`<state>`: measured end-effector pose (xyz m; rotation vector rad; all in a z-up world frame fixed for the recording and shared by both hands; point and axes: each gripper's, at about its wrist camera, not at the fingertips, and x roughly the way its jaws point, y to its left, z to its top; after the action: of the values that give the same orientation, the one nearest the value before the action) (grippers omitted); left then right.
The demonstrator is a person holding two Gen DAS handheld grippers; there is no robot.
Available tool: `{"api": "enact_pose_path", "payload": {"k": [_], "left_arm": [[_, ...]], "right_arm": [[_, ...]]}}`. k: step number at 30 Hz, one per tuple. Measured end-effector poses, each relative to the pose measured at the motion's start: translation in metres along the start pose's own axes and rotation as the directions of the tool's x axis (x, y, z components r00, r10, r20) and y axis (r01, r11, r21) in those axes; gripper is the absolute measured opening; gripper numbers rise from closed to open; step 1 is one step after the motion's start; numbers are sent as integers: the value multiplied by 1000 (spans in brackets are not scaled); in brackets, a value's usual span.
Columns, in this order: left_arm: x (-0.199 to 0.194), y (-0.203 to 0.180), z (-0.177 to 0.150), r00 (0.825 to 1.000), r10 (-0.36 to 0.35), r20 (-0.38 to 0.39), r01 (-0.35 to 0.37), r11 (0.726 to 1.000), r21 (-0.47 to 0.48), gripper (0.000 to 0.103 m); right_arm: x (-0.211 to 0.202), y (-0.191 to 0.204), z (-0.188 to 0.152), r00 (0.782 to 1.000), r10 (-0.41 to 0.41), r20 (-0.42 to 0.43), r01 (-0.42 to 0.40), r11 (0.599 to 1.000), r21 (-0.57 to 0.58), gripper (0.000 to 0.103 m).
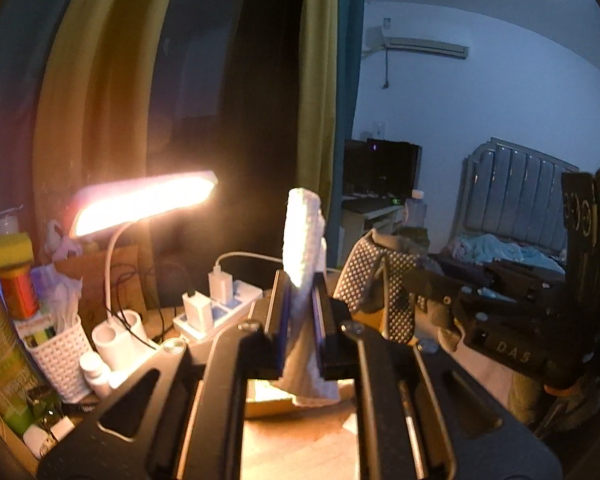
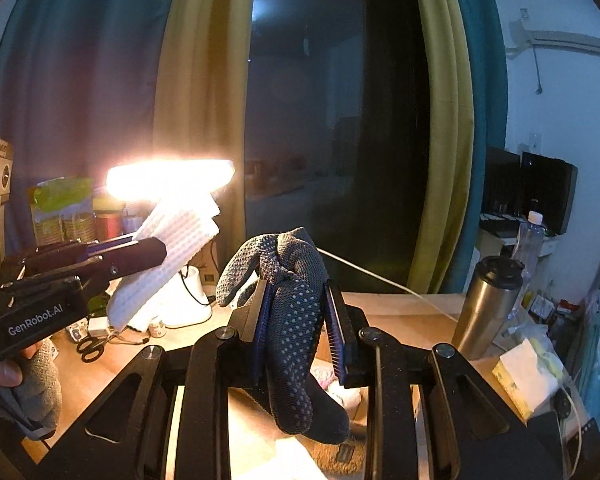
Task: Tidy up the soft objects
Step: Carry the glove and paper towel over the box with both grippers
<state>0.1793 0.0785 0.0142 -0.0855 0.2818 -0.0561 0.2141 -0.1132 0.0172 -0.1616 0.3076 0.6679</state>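
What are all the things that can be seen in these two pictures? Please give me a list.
white cloth: 1, white, ribbed, held up in the left gripper
dotted glove: 1, dark grey with pale dots, held in the right gripper
desk lamp: 1, white, lit, at the back of the desk
power strip: 1, white, chargers plugged in, on the desk
scissors: 1, black handles, on the desk
steel tumbler: 1, silver, desk's right side
water bottle: 1, clear, behind the tumbler
curtains: yellow and teal, around a dark window
left gripper: fingers shut on the cloth
right gripper: fingers shut on the glove
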Motion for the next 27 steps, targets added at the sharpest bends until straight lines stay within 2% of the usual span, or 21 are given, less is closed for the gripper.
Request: {"api": "enact_pose_path", "payload": {"k": [13,27], "left_arm": [[33,15,-3,1000,-8,25,8,1000,7,10],[87,38,-31,997,11,-73,-13,1000,-26,10]], "right_arm": [[44,2,9,1000,23,-4,-23,1000,7,28],[111,2,-15,991,84,-104,-79,996,43,28]]}}
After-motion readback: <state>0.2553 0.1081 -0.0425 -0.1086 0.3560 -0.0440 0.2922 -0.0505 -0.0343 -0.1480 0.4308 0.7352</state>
